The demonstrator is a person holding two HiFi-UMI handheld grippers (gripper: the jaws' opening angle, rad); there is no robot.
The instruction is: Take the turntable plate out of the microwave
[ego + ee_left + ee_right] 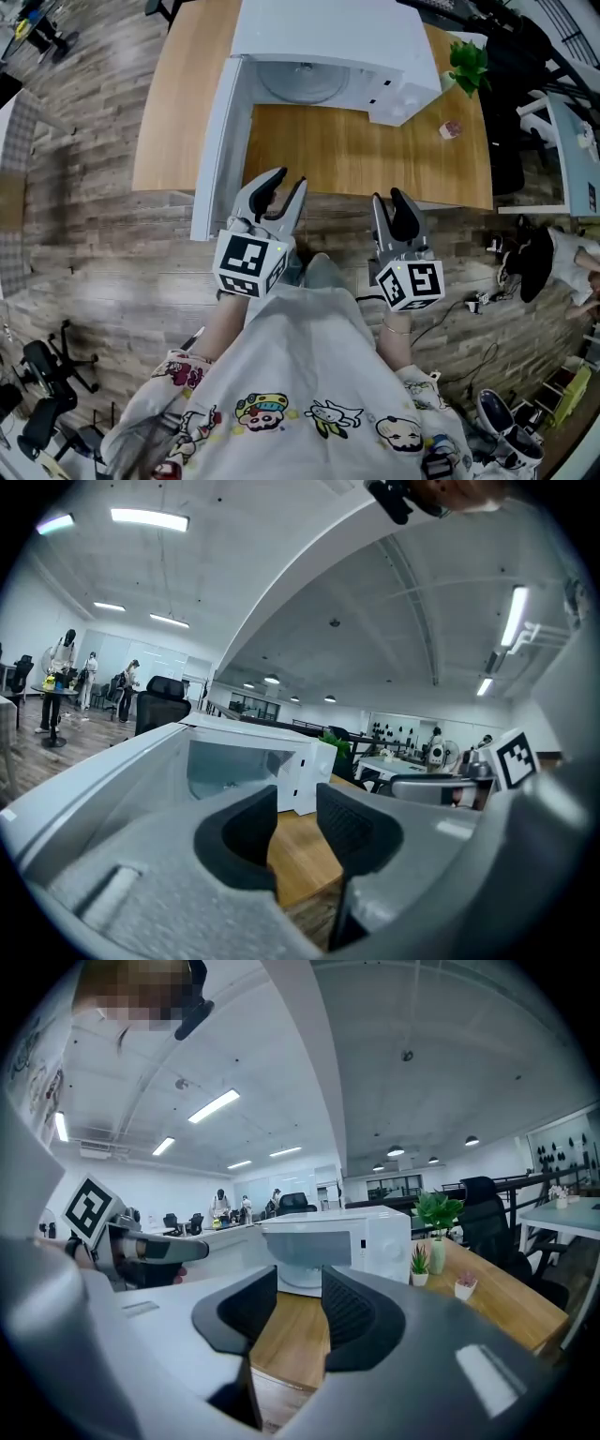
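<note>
A white microwave (347, 42) stands at the back of a wooden table (375, 155), its door (217, 141) swung wide open toward me on the left. Inside the cavity lies the round glass turntable plate (302, 82), also showing in the right gripper view as the plate (298, 1277). Both grippers hover off the table's near edge, apart from the microwave. My left gripper (286, 185) (298, 810) is open and empty, close to the door's free end. My right gripper (390, 199) (300, 1312) is open too, with nothing between its pads.
A leafy potted plant (467, 64) and a small pink pot (450, 129) stand on the table right of the microwave. Office chairs (37, 394) stand on the plank floor at lower left. More desks and people are far off in the room.
</note>
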